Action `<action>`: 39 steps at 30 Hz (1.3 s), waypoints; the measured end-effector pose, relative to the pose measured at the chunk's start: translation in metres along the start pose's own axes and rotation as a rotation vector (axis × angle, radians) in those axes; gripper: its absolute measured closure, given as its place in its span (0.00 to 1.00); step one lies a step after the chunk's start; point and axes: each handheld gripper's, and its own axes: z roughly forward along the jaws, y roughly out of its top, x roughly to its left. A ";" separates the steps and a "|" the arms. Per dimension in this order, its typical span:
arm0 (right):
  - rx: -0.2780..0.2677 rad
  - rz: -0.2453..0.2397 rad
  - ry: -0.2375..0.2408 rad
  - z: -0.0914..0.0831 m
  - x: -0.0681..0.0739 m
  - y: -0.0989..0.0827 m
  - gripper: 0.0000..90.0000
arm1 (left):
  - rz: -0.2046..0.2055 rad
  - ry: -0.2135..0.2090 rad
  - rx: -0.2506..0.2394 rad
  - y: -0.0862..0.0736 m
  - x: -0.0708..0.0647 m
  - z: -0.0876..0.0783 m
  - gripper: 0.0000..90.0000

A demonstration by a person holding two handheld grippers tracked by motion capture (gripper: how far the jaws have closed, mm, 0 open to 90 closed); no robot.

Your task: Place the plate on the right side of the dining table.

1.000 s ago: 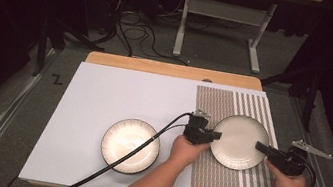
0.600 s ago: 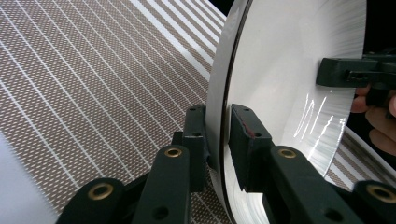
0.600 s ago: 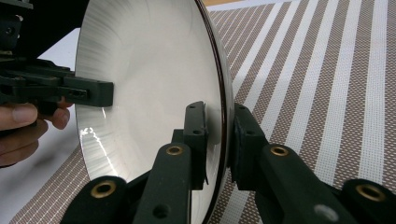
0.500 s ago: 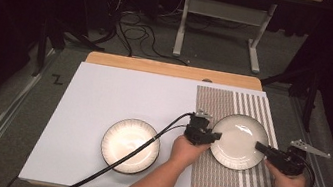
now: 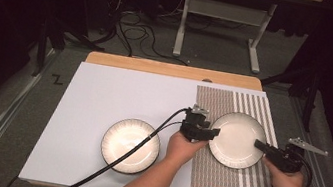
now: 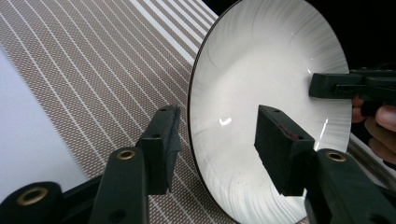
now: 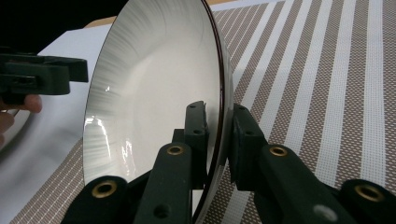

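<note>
My right gripper (image 7: pixel 218 126) is clamped on the rim of the white plate (image 5: pixel 238 139), right of centre in the high view, over the striped mat (image 5: pixel 221 183). My left gripper (image 6: pixel 215 149) has just been opening, jaws apart astride the plate's opposite rim, not pressing. A second plate (image 5: pixel 130 144) sits lower centre on the white board (image 5: pixel 103 93).

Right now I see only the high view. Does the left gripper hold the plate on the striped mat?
Observer: No. The left gripper has just been opening. Its jaws stand on either side of the rim of the plate without pressing on it.
Operator: Then what holds the plate?
Observer: The right gripper is shut on the opposite rim, with one jaw on the upper face and one underneath.
</note>
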 end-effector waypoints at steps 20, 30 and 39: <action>0.018 0.050 -0.047 0.011 -0.005 0.007 0.89 | 0.101 -0.006 -0.028 -0.012 0.011 -0.058 0.43; 0.023 0.048 -0.059 0.014 -0.004 0.009 0.89 | 0.160 0.036 -0.063 -0.024 0.017 -0.094 0.17; 0.027 0.058 -0.063 0.016 -0.007 0.008 0.88 | 0.189 0.064 -0.081 -0.038 0.029 -0.141 0.00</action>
